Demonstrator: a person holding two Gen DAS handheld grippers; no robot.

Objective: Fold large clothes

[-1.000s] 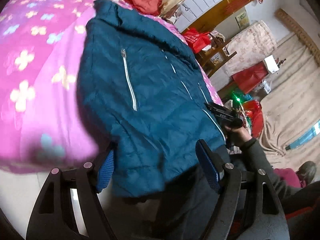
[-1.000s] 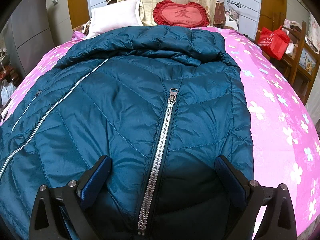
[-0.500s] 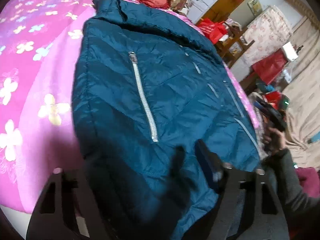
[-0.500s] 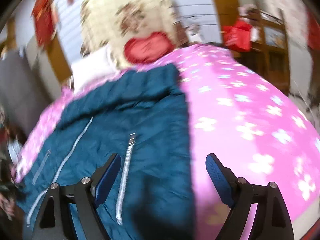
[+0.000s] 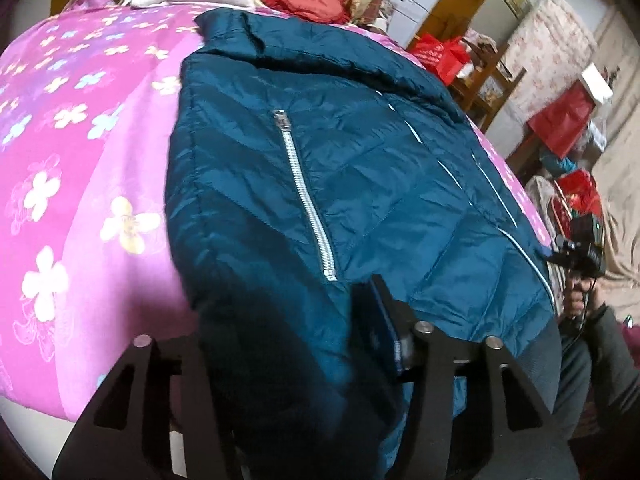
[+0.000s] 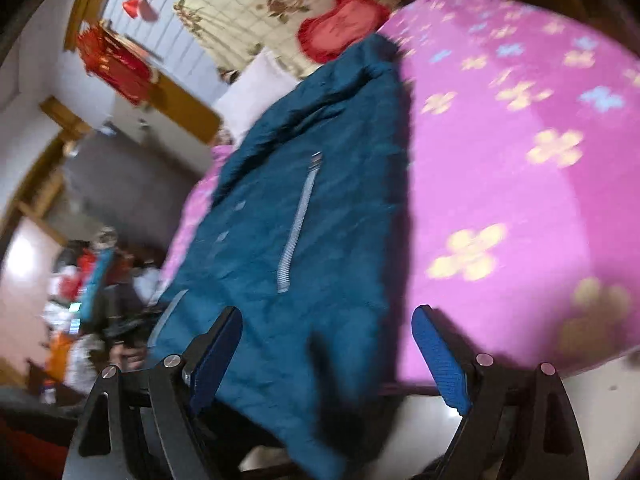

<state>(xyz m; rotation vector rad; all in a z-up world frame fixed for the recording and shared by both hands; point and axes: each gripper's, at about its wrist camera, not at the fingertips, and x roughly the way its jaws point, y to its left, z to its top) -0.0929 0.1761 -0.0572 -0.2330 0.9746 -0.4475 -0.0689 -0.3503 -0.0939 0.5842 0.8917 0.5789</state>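
Teal quilted jacket (image 5: 360, 184) lying flat, front up, on a pink flowered bedspread (image 5: 80, 184), hem hanging over the near edge of the bed and collar toward the pillows. Shell is thin, glossy and puffy, stitched in chevron channels; silver metal zips (image 5: 304, 196) run down the front. Step in hand: taking hold of the two hem corners to begin the fold. Left gripper (image 5: 296, 344) has a hem corner between its jaws, which are closing; whether the pads already press the cloth cannot be told, since fabric hides the left finger. Right gripper (image 6: 326, 356), blurred, stands wide, the opposite hem corner in its gap but apparently untouched by the blue pads (image 6: 438, 360). Next move likely calls for both grippers to pinch firmly, as slick filling may slip, then lift the hem evenly toward the collar
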